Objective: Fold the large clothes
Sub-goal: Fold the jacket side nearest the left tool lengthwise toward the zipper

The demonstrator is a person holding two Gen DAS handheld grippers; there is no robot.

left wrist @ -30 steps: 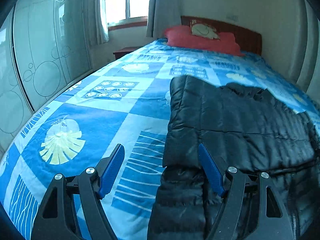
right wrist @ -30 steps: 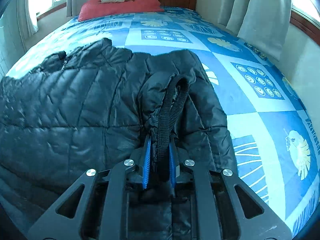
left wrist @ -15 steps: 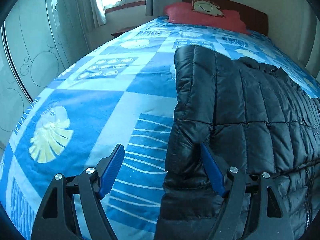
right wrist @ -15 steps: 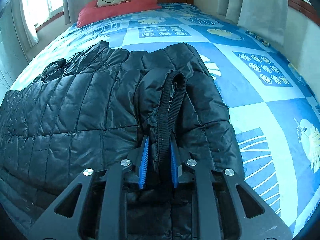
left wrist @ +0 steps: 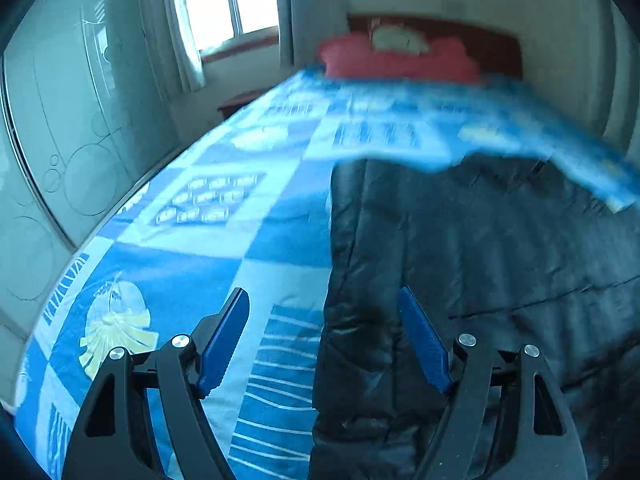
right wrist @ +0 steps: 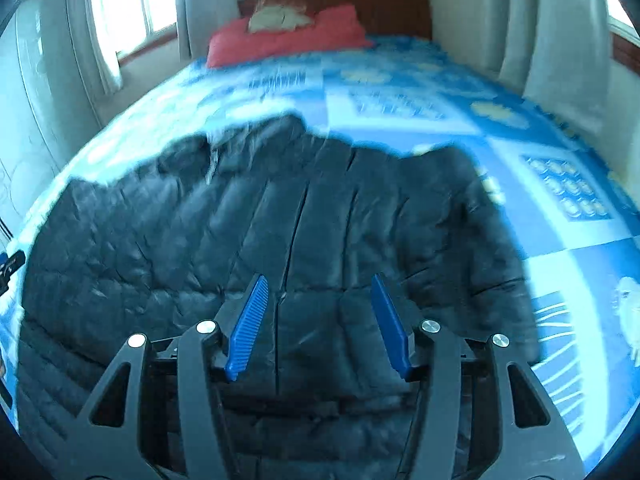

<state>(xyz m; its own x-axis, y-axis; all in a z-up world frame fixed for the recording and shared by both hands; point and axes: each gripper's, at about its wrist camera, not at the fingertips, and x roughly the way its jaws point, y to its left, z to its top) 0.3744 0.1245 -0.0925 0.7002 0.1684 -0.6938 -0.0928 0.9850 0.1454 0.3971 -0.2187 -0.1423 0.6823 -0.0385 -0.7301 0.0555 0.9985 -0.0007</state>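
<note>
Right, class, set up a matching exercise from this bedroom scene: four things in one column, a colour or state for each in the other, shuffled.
Things:
1. puffer jacket
2. pillow
3. right gripper
4. bedspread

Colour or state:
A. red
B. blue patterned
C. open, holding nothing
D. black, spread flat on the bed

Pairs: 1-D, 2-A, 3-C, 4-B

left gripper (left wrist: 324, 336): jaws spread wide, holding nothing | right gripper (right wrist: 318, 320): jaws spread, holding nothing
</note>
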